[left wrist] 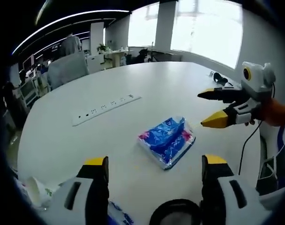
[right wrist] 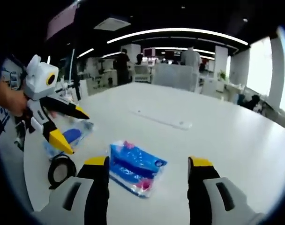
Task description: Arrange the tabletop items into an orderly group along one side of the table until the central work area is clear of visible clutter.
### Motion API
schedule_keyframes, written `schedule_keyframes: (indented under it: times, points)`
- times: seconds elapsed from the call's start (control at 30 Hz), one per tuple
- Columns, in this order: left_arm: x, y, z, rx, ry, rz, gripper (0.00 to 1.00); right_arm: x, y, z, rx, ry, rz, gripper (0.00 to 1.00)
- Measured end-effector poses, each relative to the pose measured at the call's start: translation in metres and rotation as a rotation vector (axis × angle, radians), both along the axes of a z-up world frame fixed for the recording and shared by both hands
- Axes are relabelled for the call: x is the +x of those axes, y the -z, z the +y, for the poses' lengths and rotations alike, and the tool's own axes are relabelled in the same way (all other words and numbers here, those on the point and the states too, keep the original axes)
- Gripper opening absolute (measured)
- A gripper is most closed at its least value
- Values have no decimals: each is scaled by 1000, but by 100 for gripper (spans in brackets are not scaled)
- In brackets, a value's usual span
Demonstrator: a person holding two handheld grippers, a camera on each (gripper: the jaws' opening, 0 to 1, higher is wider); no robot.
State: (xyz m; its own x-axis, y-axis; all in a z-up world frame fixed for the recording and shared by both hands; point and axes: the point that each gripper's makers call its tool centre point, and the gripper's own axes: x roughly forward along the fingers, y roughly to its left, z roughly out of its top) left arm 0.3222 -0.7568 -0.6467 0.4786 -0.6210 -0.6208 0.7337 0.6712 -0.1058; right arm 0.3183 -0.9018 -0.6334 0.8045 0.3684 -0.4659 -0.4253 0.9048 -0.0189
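Centrally on the white table [left wrist: 133,79], a blue tissue pack [left wrist: 167,141] with red markings is seen lying flat, framed between the yellow-tipped jaws of the left gripper [left wrist: 154,164] in the left gripper view. Those jaws are held wide apart above the tabletop, nothing between them, the pack just ahead of their tips. From the right of the same view, the right gripper [left wrist: 212,108] is seen reaching in, its two pointed jaws spread and empty, near the pack but not touching it. A recessed socket strip [left wrist: 105,108] is set into the table beyond the pack, and a dark cable [left wrist: 245,143] hangs off the table edge on the right.

Elsewhere, in the right gripper view, the same tissue pack [right wrist: 135,168] is shown between the parted, empty jaws of the right gripper [right wrist: 149,165], slightly toward the left jaw. A roll of black tape [right wrist: 62,169] lies flat to the left of the pack, and a second blue-and-clear packet [right wrist: 70,135] rests behind it. The left gripper [right wrist: 70,131] is seen above that packet, jaws open. Office desks and standing people are visible in the background.
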Motion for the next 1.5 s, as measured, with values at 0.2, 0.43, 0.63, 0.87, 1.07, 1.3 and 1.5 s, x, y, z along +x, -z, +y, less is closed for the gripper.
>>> schedule_keyframes:
  times: [0.2, 0.43, 0.63, 0.87, 1.07, 1.3, 1.5]
  points:
    - [-4, -11, 0, -12, 4, -26, 83, -2, -13, 10, -23, -40, -16, 63]
    - [-9, -30, -1, -37, 27, -79, 85, -5, -27, 16, -49, -63, -32, 73]
    - [-14, -38, 6, -36, 32, -101, 84, -11, -38, 24, -54, -81, -45, 78]
    - [-22, -46, 15, -31, 30, -120, 84, -20, -41, 36, -63, -109, -49, 82]
    - [-28, -49, 20, -38, 24, -121, 84, -29, -42, 42, -61, -123, -41, 84]
    - [-36, -55, 26, -29, 32, -141, 84, -34, -48, 46, -90, -140, -53, 84]
    - [-45, -62, 35, -36, 28, -153, 84, -41, -53, 55, -87, -154, -63, 83]
